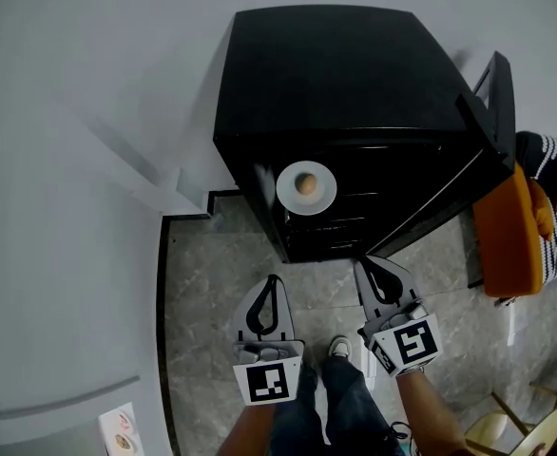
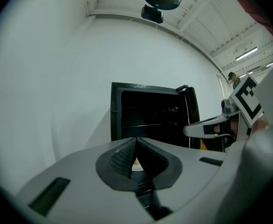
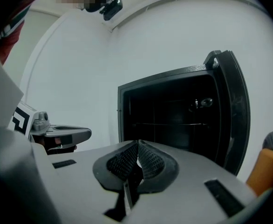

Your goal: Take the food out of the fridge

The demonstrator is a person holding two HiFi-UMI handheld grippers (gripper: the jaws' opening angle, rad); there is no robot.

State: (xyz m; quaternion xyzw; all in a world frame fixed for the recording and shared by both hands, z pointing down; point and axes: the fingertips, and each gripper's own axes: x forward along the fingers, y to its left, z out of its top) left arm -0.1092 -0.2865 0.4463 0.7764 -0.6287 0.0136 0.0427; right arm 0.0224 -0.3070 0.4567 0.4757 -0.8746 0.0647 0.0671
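Your head camera looks steeply down onto the top of the open fridge (image 1: 355, 74) and the floor (image 1: 212, 283) before it, while the cameras on your left hand-held gripper (image 2: 135, 143) and right hand-held gripper (image 3: 137, 144) sit low and near, facing along their jaws into that same fridge's front, each catching the other at its edge.

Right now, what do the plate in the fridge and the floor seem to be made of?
The plate looks like glazed white ceramic, perhaps plastic: smooth, evenly white rim. The floor looks like polished grey stone or stone-look tile: pale veins, faint sheen.
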